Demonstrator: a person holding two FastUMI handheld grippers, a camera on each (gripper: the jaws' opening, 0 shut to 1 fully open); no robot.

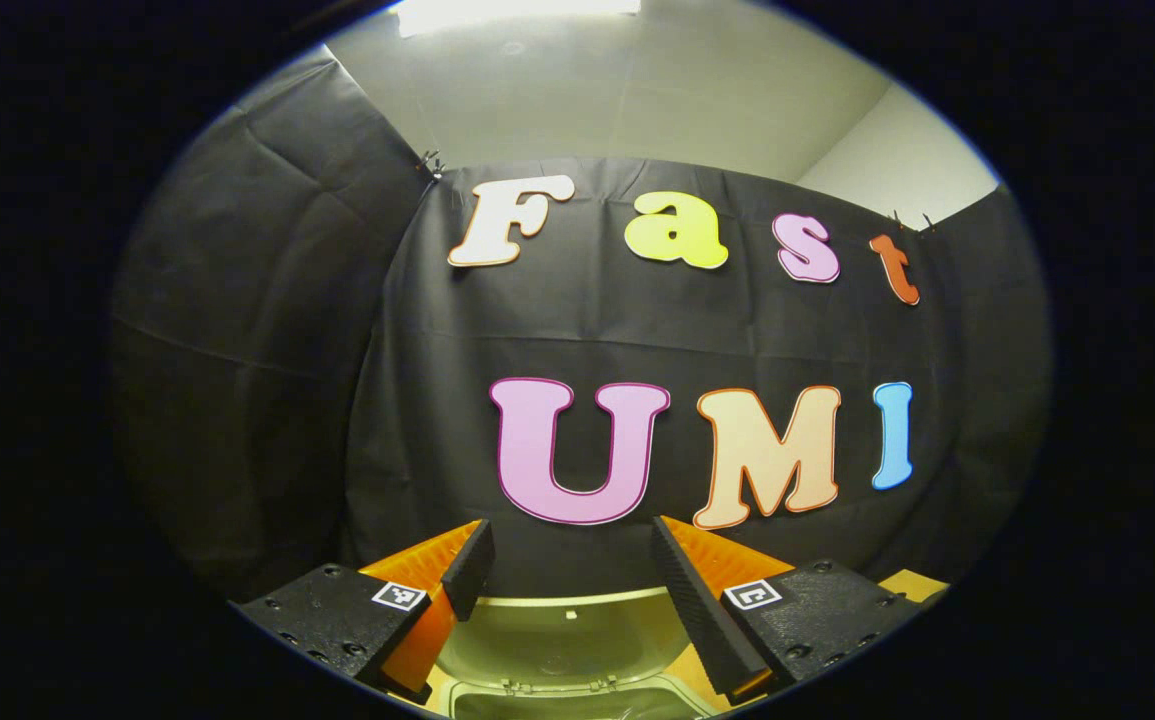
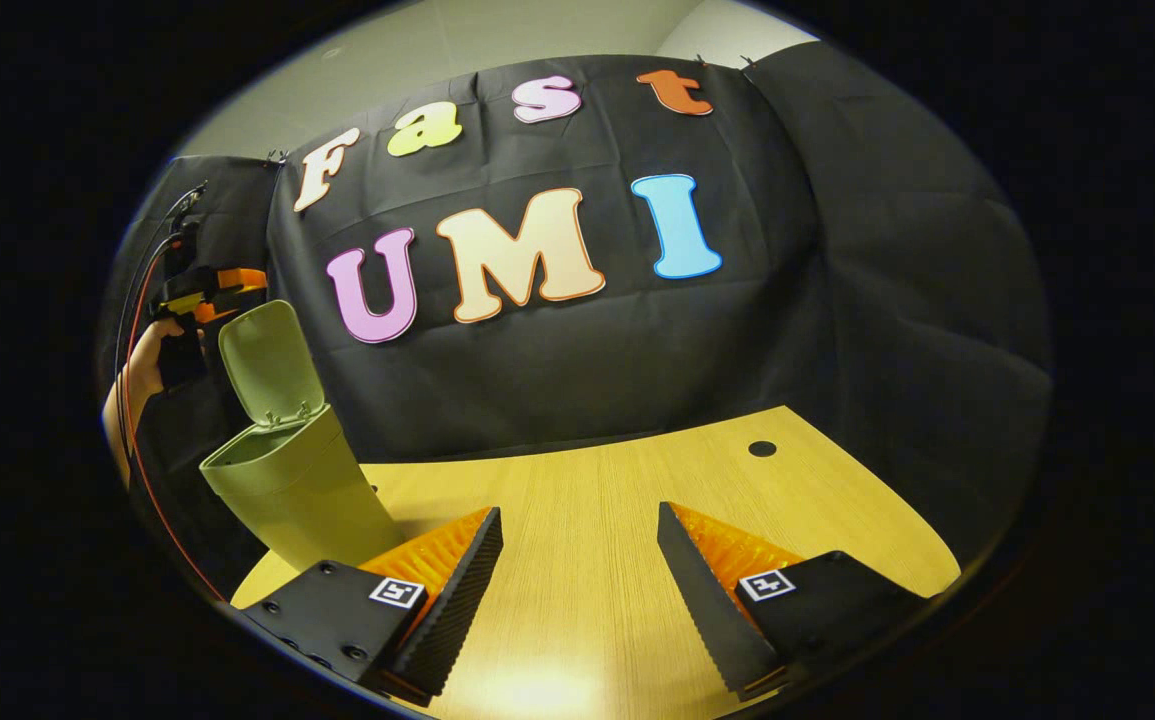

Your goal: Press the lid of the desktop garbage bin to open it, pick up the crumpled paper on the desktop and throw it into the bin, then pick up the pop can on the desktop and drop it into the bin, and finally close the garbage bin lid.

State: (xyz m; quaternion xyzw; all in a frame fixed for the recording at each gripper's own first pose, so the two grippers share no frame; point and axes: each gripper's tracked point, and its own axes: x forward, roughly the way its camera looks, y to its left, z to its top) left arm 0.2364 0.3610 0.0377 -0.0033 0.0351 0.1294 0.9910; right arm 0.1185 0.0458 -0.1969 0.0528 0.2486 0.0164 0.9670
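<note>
Bin [image 2: 292, 480] stands at the left end of the wooden worktop [image 2: 637, 500], close to the black cloth wall [image 2: 837, 300], with its lid [image 2: 262, 360] swung up and back on the rear hinge, so the mouth is open to the air. In the right gripper view the bin is pale green, leaning in the lens, and its base sits just behind the left finger of the right claw [image 2: 577, 560]. That claw is spread wide with bare wood between its fingers and grips nothing; it hangs low over the worktop, well apart from a small dark round hole [image 2: 762, 448] in the board near the wall.

Above and behind the raised lid, a hand [image 2: 142, 375] holds the other gripper, with a red cable trailing down from it.

In the left gripper view the left claw [image 1: 569, 570] is likewise open and empty, poised right over the bin [image 1: 577, 690]. Between its fingers lies the inner face of the upturned lid [image 1: 557, 625], with the hinge clips and the bin's rim at the bottom edge. A sliver of worktop [image 1: 912, 582] shows at the right.
</note>
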